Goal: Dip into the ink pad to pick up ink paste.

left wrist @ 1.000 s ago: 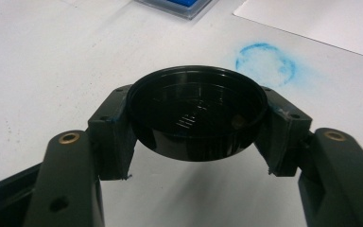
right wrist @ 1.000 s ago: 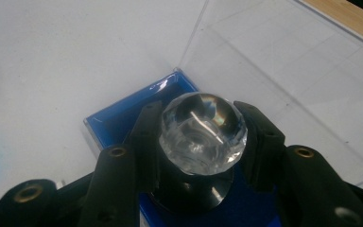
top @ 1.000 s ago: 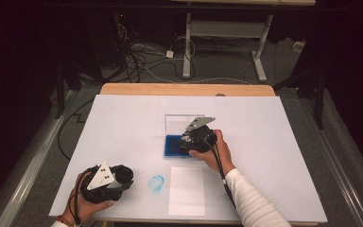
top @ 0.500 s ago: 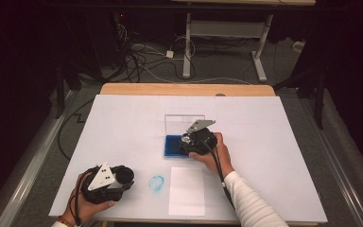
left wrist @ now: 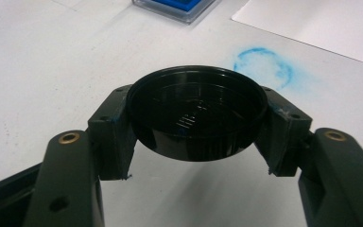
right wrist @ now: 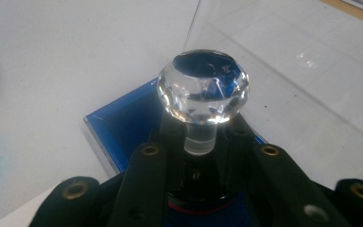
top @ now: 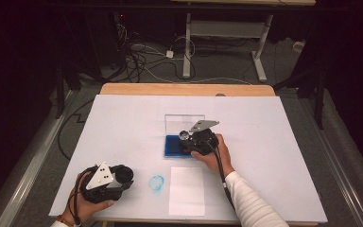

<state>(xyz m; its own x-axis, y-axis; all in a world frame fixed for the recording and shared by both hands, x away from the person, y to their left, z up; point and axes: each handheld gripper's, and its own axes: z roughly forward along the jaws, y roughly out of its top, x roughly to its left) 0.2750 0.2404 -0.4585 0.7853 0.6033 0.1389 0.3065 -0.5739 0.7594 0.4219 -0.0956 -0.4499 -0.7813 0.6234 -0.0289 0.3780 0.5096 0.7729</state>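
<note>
Right gripper (right wrist: pixel 196 156) clamped on clear-knobbed stamp (right wrist: pixel 203 90) over blue ink pad (top: pixel 176 145) — open lid (top: pixel 185 124) just behind; left gripper (left wrist: pixel 196 142) grips black cap (left wrist: pixel 197 111); blue smudge (top: pixel 156 183) & paper (top: pixel 187 190) nearby.

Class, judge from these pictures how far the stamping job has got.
Done: the black cap is off, gripped by the left gripper. In hand: the right gripper holds the crystal-handled stamp over the blue ink pad. Left: the white paper bears no print.

place: lab, I reckon | evidence: my white-covered worktop (top: pixel 123 123); tangled floor cables (top: pixel 142 52); dark surround; metal desk frame (top: pixel 227 33)
</note>
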